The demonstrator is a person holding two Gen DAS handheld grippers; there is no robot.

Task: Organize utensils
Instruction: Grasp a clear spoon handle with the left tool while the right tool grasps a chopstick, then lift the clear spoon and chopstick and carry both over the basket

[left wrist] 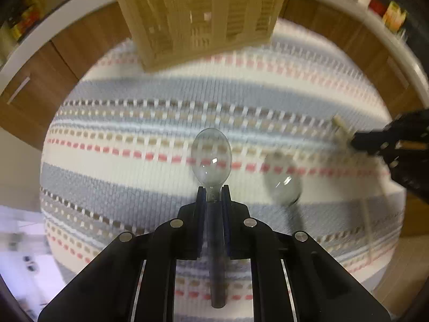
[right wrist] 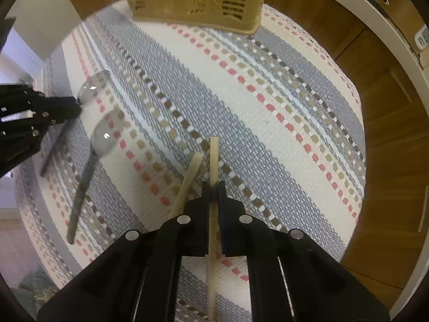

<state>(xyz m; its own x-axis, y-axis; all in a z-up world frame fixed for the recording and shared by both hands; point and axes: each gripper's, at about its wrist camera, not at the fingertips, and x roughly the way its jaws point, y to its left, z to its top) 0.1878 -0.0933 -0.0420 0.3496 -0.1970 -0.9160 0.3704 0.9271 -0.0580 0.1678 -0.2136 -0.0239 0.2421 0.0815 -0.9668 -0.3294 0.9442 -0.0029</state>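
1. In the left wrist view, the left claw [left wrist: 213, 197] was clenched on the neck of a clear plastic spoon [left wrist: 211, 157], bowl pointing ahead and handle running back between the fingers. The spoon hung above the striped cloth [left wrist: 134, 91] on the worktop. A second clear spoon [left wrist: 283, 182] lay blurred on the cloth to the right. The right claw [left wrist: 354, 141] entered from the right edge, carrying a pale chopstick [left wrist: 340, 128].

2. The slatted beige utensil basket [left wrist: 198, 16] stood at the far end of the cloth, well apart from the held spoon. To do the carry well, the spoon likely needed to clear the basket's near wall before tipping handle-down into a compartment; which compartment could not be told. Open cloth lay between claw and basket.

3. In the right wrist view, the right claw [right wrist: 213, 187] was clenched on one wooden chopstick [right wrist: 213, 158], which ran straight through the fingers. Another chopstick [right wrist: 189, 179] lay on the cloth just beside it, angled left, apparently not gripped.

4. The left claw [right wrist: 72, 104] sat at the left with its spoon [right wrist: 91, 87]; the other spoon [right wrist: 103, 136] rested on the cloth below it. The basket [right wrist: 193, 0] stood ahead, the path open. The cloth's right edge fell away near wooden cabinets [right wrist: 388, 107], so drifting right risked a bump.
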